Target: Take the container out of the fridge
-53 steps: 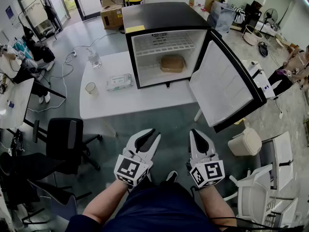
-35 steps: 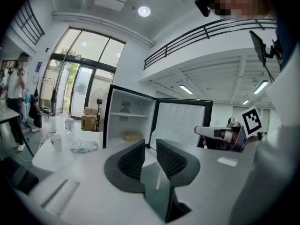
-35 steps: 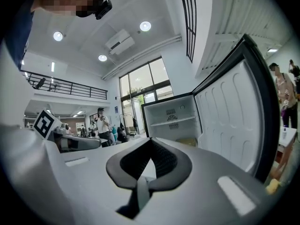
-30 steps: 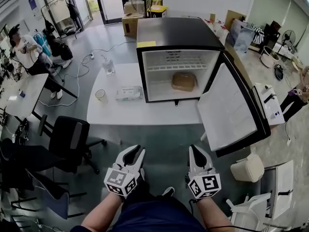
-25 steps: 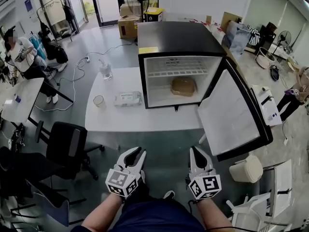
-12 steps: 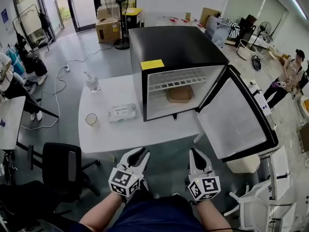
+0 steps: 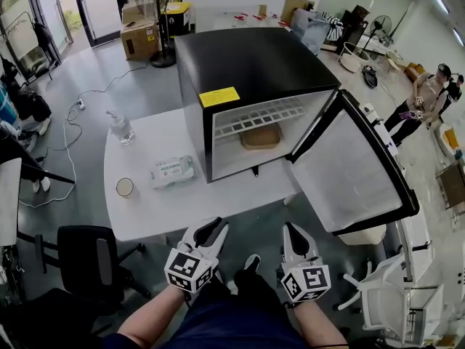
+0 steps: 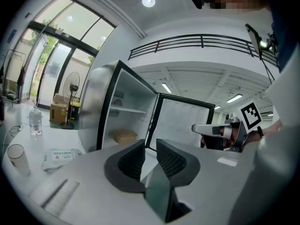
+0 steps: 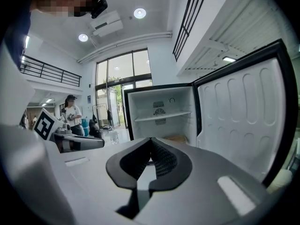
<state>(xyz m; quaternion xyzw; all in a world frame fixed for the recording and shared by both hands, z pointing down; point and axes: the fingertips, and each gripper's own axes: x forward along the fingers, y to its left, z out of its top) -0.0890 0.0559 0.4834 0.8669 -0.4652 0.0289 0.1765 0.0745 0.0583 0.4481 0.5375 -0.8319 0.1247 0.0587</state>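
The container [image 7: 260, 137] in the open fridge [image 7: 247, 64], upper centre, is best approached level by the slightly parted left gripper [image 7: 213, 229] and clenched right gripper [image 7: 296, 233], both empty.

Glossy black fridge [image 7: 247, 60], smooth white table [image 7: 145, 209], matt brown container [image 7: 260, 137].

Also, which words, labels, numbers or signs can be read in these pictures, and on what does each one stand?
No text can be read here.
The yellow label on the fridge: print too small to read.
The wipes pack on the table: green label, blurred.
The left gripper and right gripper: their cubes bear black-and-white square patterns, no letters.
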